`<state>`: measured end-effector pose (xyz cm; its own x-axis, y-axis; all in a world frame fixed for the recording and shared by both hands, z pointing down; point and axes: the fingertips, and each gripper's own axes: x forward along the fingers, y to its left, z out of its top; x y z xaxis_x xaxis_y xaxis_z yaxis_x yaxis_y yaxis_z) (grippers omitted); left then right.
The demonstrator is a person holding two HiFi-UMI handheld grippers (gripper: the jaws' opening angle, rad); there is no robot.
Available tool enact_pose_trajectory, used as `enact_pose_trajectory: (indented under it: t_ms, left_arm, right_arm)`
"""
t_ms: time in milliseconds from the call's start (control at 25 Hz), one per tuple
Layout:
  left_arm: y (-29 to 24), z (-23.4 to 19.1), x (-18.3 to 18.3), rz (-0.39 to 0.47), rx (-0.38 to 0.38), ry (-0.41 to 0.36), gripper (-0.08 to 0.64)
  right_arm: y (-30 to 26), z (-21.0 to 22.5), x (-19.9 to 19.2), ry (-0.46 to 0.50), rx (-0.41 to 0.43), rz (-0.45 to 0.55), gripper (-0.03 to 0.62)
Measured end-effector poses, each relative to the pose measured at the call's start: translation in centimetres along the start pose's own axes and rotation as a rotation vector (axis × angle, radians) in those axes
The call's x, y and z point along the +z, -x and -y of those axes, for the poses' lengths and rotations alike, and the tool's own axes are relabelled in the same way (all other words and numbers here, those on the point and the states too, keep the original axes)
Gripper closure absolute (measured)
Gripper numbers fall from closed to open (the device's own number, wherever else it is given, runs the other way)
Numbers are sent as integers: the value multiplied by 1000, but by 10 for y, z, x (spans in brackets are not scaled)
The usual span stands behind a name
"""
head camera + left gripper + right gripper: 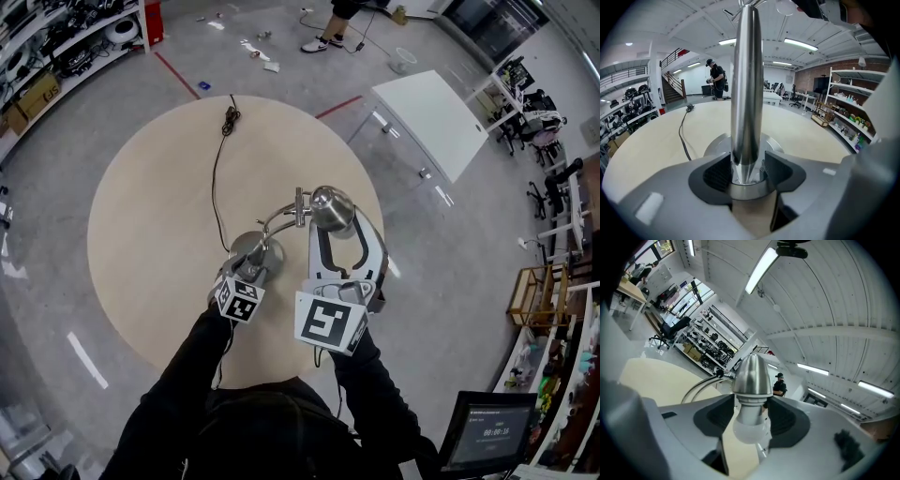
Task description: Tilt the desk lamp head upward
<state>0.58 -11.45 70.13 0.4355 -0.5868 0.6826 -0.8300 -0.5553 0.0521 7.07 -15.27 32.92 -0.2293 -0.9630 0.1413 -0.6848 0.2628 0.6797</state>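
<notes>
Steel lamp post clamped in left tool; right tool grips lamp head; black cord crosses round table.

Premises: a large open laboratory-workshop hall.

Evidence:
- A polished grey floor marked with a red tape line.
- A high white ceiling carrying strip lights.
- A brick wall at the far right.
- Open metal shelving stocked with equipment.
- A staircase at the far left, beside a railed gallery.
- A white table, office chairs and a monitor at the near right.
- A round tabletop standing mid-floor.
</notes>
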Motion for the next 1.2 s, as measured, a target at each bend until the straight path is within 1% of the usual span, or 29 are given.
enact_pose_trajectory:
  t_ms: [80,160,320,400,480,600,720,880,1000,1080,1200]
  left_arm:
    - [2,-2,-1,-2,-32,-11,318]
    - [7,-4,-3,3,-43,-3,295]
    - [19,-8,-9,18,-42,79,295]
    - [24,-5,-14,14,-44,78,295]
    - [30,-1,-18,17,-48,69,295]
    - [43,0,-17,44,-51,68,295]
    - [61,-8,-6,101,-34,68,297]
    - [100,-18,16,190,2,82,301]
    - [137,-19,34,269,8,121,312]
    - [165,-14,48,331,-5,136,329]
    - [213,-1,72,428,-36,123,374]
  right_arm:
    - [1,-1,-2,-16,13,4,368]
    - [3,0,-7,-34,17,4,367]
    - [7,-1,-14,-40,23,6,367]
    - [8,-2,-17,-48,27,6,367]
    - [11,-1,-18,-77,22,11,367]
    - [15,2,-19,-99,12,18,367]
    - [20,5,-24,-141,19,27,367]
    - [31,1,-48,-276,52,13,367]
    - [42,-13,-62,-378,123,5,368]
    - [49,-27,-65,-405,189,15,368]
    - [64,-47,-63,-456,261,43,370]
